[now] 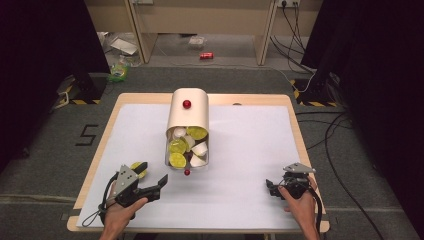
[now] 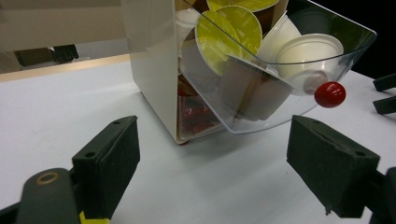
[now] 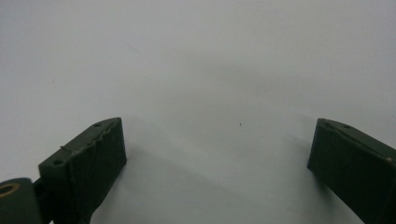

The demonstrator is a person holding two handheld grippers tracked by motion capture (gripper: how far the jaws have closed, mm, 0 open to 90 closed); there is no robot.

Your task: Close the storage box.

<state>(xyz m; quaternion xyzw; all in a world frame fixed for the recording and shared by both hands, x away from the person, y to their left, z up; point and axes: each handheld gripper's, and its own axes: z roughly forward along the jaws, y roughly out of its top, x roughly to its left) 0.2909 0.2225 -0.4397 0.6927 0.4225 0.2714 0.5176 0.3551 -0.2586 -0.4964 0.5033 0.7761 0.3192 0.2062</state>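
Observation:
A cream dispenser box (image 1: 187,112) with a red knob (image 1: 187,104) on top stands mid-table. Its clear drawer (image 2: 327,51) is tilted open toward me and has a red knob (image 2: 329,94) of its own. Inside lie several capsules, some yellow-lidded (image 2: 229,35), some white (image 2: 308,53). My left gripper (image 1: 155,172) sits at the lower left, open, jaws aimed at the drawer with nothing between them (image 2: 212,158). A yellow capsule (image 1: 136,167) lies on the table just behind its far jaw. My right gripper (image 1: 272,189) rests open at the lower right over bare white surface (image 3: 217,154).
A white mat (image 1: 250,145) covers the wooden table, whose edges run close to both hands. On the floor behind the table lie a red can (image 1: 206,55), bags and cables. The right gripper's jaw tips (image 2: 385,93) show past the drawer.

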